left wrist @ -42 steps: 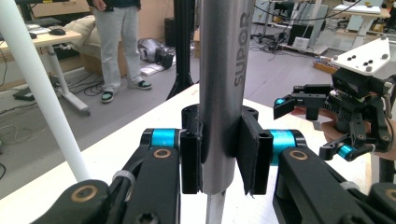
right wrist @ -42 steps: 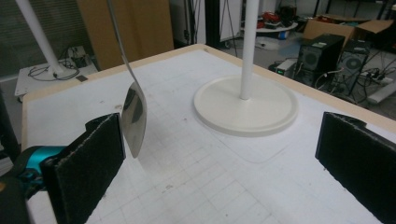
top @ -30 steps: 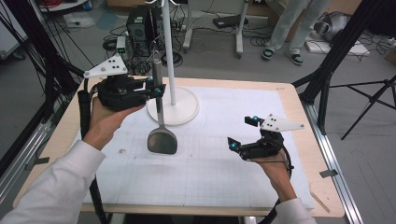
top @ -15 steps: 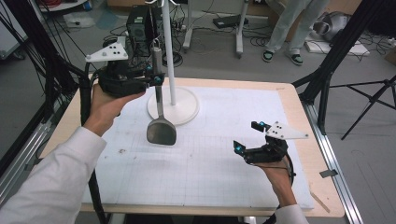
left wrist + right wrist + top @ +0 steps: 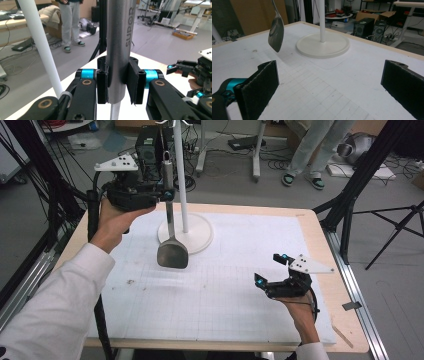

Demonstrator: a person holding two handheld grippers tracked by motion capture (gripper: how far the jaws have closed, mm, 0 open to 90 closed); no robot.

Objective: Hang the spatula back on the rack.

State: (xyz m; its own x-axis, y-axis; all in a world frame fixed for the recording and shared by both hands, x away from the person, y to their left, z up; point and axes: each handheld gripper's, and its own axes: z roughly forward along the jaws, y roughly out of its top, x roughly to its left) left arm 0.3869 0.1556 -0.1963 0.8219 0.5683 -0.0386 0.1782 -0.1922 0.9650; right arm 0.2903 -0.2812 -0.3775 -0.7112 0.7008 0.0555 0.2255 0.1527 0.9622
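"supor" runs along the spatula (image 5: 117, 50) handle, pinched upright between the left gripper (image 5: 117, 86) fingers, blade at 6 o'clock. right gripper (image 5: 329, 87) fingers spread, holding nothing.

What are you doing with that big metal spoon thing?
A person holds a gripper in each hand at a table. The left gripper is shut on the handle of a metal spatula, holding it upright in the air, blade down, right beside the white stand's pole. The blade hangs above the white mat, near the stand's round base. The right gripper is open and holds nothing, low over the mat.
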